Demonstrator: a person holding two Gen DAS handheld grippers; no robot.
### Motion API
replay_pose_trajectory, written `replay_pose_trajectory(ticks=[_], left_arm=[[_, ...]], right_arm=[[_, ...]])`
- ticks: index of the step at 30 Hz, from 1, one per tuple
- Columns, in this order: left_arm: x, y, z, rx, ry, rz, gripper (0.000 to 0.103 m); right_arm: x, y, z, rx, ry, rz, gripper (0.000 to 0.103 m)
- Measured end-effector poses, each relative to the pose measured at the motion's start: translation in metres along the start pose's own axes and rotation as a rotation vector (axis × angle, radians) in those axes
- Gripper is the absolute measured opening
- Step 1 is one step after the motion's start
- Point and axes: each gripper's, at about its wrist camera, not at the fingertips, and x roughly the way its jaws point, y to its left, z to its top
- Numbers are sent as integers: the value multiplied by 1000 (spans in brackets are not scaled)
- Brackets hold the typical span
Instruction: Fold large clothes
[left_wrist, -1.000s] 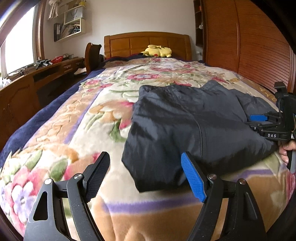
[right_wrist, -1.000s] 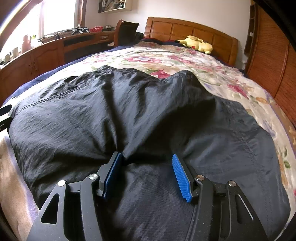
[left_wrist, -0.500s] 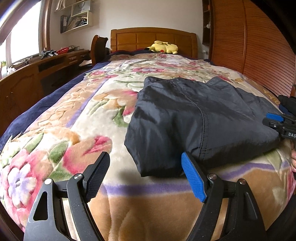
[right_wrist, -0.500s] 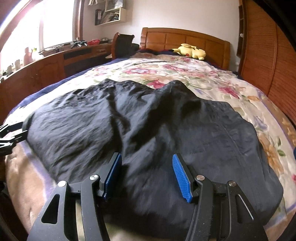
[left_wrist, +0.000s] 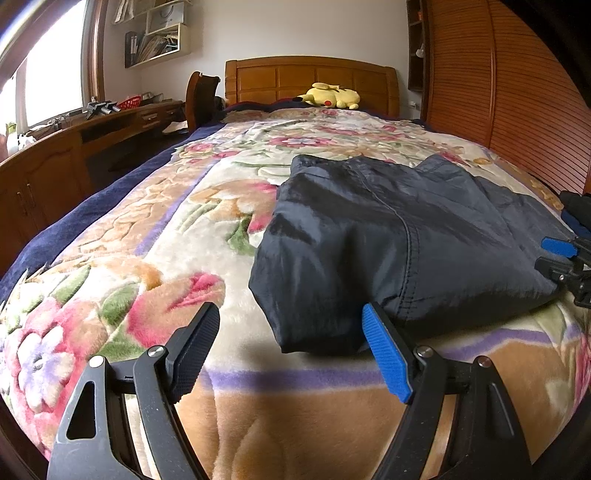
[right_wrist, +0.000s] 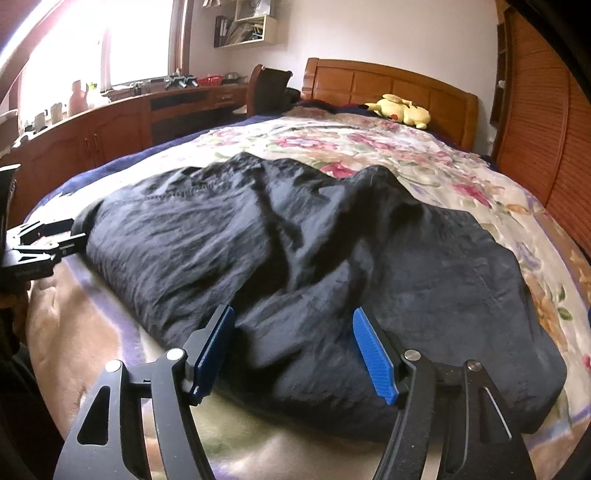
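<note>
A dark garment (left_wrist: 399, 236) of thin, slightly shiny fabric lay folded on the flowered blanket (left_wrist: 155, 266) of the bed, near the foot end. In the left wrist view it formed a rough rectangle whose long axis ran across the bed, from near the middle of the blanket toward the louvered wooden wall (left_wrist: 517, 92). A stitched seam (left_wrist: 412, 254) crossed it the short way, running from the near edge up toward the headboard (left_wrist: 310, 79). Its far edge pointed at the headboard and showed a shallow notch between two raised corners. In the right wrist view the garment (right_wrist: 314, 251) was more rumpled, with creases rising toward the middle.

The left gripper (left_wrist: 291, 350) hovered over the blanket at the garment's near left corner, its fingers spread wide and pinching nothing; the cloth's corner lay between and just beyond the tips. The right gripper (right_wrist: 293, 345) sat at the garment's near edge, its jaws opening, with dark cloth lying between the blue pads (right_wrist: 373, 354) but not pressed by them. Each gripper showed at the side edge of the other's view.

A yellow plush toy (left_wrist: 330, 96) rested by the headboard. No brand, label or writing could be read on the garment; small lettering on the gripper body at the left edge of the right wrist view was too blurred to make out.
</note>
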Motion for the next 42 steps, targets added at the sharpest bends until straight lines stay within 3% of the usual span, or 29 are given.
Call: replay_pose_trajectory(ticks=[3,7,10,13,14,19,24,34,42], left_arm=[[0,2,2,-3,2,-13,78],[1,4,6,-32,10,-72,64],[2,5,9,-43,18,-120,43],[0,1,15,-31,11,-114,16],[-4,-1,18,-26,0,-110,13],[-25,-25,38,39,-73,-50,9],[-48,-51,72,78,-152,-52,8],[-81,-147,134,252,-266,-121,7],[-88,-240,157,377,-277,-228,6]], right_arm=[[11,0,1,-13,18,-11,72],[18,7,5,-42,32,-36,72],[17,5,5,-37,33,-28,72],[17,4,5,-36,31,-25,72],[16,4,5,-36,29,-24,72],[11,0,4,-19,24,-3,72],[-2,-9,2,-7,9,-6,72],[-41,-66,-8,105,-52,-109,72],[-68,-93,-25,158,-79,-182,72]])
